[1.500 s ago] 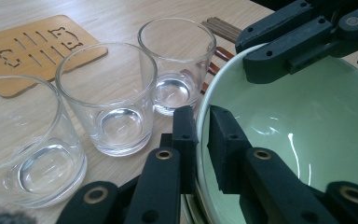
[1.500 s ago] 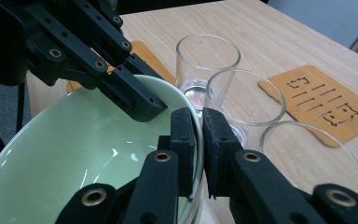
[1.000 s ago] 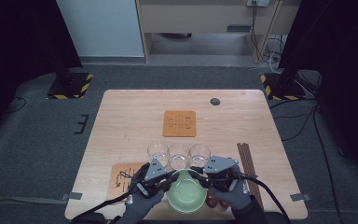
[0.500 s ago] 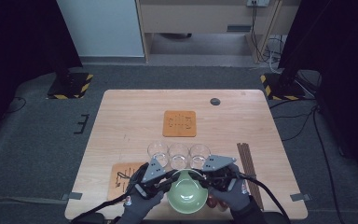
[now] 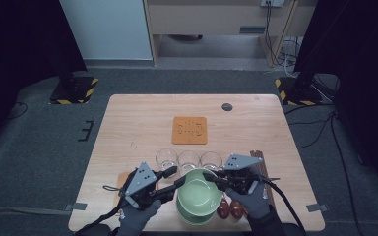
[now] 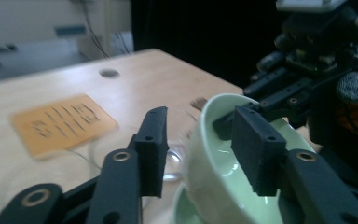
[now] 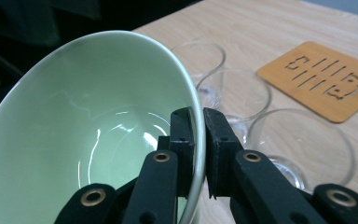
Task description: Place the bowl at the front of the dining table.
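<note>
Jaws of the right gripper (image 7: pixel 196 154) are clamped on the rim of the green bowl (image 5: pixel 200 191), which is tilted above a second green bowl (image 5: pixel 189 217). The left gripper (image 6: pixel 200 144) has its jaws apart around the opposite rim. Three glasses (image 5: pixel 189 160) stand just behind, near the table's (image 5: pixel 133 123) front edge.

1. The orange coaster (image 6: pixel 63 122) in the left gripper view is blurred; its cut-out pattern cannot be read.
2. The green bowl (image 7: pixel 88 135) is cut off by the right gripper view's left and bottom edges.
3. Red objects (image 5: pixel 229 210) beside the bowls are half hidden under the right hand, unidentifiable.
</note>
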{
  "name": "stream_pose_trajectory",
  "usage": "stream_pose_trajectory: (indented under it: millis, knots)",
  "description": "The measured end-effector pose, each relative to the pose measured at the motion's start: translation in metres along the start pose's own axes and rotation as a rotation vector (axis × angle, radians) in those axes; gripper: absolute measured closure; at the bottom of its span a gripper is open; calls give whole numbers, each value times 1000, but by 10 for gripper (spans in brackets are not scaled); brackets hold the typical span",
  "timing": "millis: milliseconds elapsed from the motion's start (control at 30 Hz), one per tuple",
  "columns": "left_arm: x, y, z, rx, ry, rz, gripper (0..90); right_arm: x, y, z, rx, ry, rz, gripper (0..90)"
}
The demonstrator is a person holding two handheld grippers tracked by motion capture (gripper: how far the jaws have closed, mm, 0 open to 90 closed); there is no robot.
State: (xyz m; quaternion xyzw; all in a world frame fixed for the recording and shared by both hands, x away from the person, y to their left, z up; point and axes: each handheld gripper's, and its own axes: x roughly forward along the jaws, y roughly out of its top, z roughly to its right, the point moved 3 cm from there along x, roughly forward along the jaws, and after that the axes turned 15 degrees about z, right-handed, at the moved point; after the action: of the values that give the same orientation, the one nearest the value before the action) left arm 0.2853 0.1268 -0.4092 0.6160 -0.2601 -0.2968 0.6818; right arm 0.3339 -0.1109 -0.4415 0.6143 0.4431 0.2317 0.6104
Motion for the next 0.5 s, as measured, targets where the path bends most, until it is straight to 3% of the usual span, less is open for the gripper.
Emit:
stream_pose_trajectory:
  millis: [233,367,500]
  knots:
    - [-23,13,-36,-7,141,78,418,-6,16,17,35,-61,51,832]
    - [-37,3,-63,9,222,56,384,-6,24,28,58,-87,82,830]
    - [-55,-17,-92,17,315,2,368,-5,30,40,71,-120,100,830]
